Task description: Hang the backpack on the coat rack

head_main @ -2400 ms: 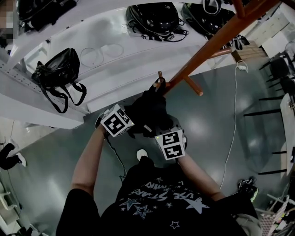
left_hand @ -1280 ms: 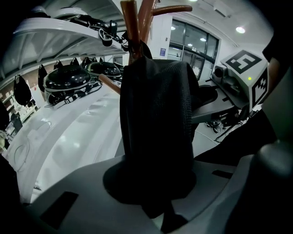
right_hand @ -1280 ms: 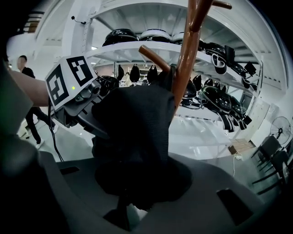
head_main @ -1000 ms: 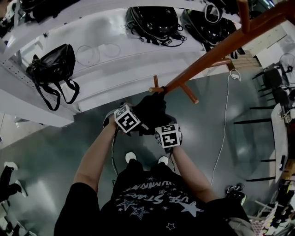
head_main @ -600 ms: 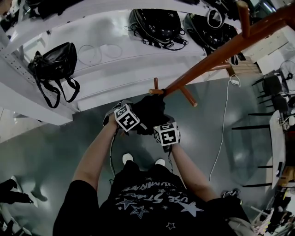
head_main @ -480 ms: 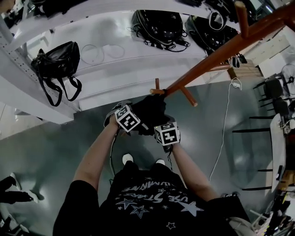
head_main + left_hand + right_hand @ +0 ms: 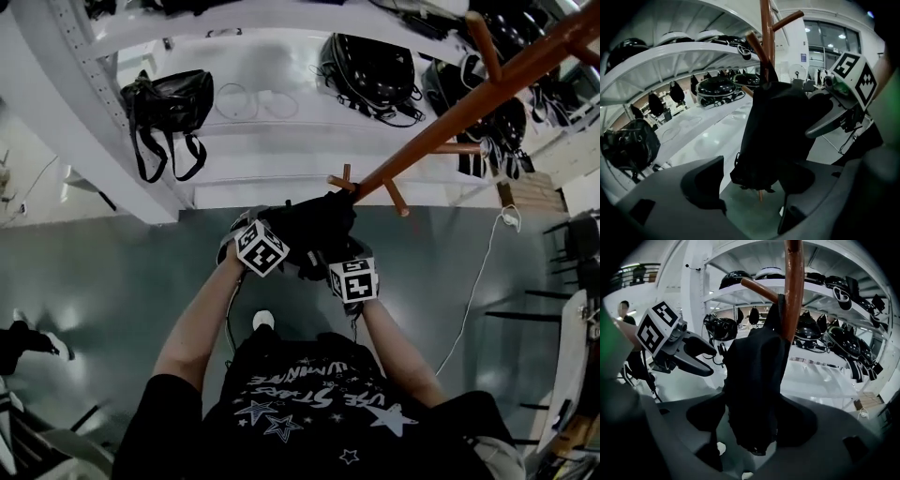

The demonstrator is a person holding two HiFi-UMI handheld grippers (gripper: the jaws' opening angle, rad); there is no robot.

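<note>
The black backpack [image 7: 314, 223] hangs from a peg of the brown wooden coat rack [image 7: 450, 112]. In the left gripper view the backpack [image 7: 778, 131] droops below the pole [image 7: 765, 33]. My left gripper [image 7: 750, 187] is opening its jaws, and the bag's lower edge sits between the fingers without being pinched. My right gripper [image 7: 750, 432] is also opening its jaws, with the backpack [image 7: 754, 380] hanging loose between its fingers under the pole [image 7: 793, 287]. Each gripper shows in the other's view, the right gripper [image 7: 834, 112] and the left gripper [image 7: 679, 350], on opposite sides of the bag.
White curved shelves [image 7: 281, 141] stand behind the rack with a black handbag [image 7: 169, 103] and several dark helmets and bags [image 7: 370, 70]. A white cable [image 7: 478, 281] trails over the grey floor. Chair legs [image 7: 562, 309] stand at the right.
Both grippers' jaws have opened off the backpack, which now hangs by itself from the peg. The left gripper has drawn back a little. The head view has swung, sliding the shelves rightward.
</note>
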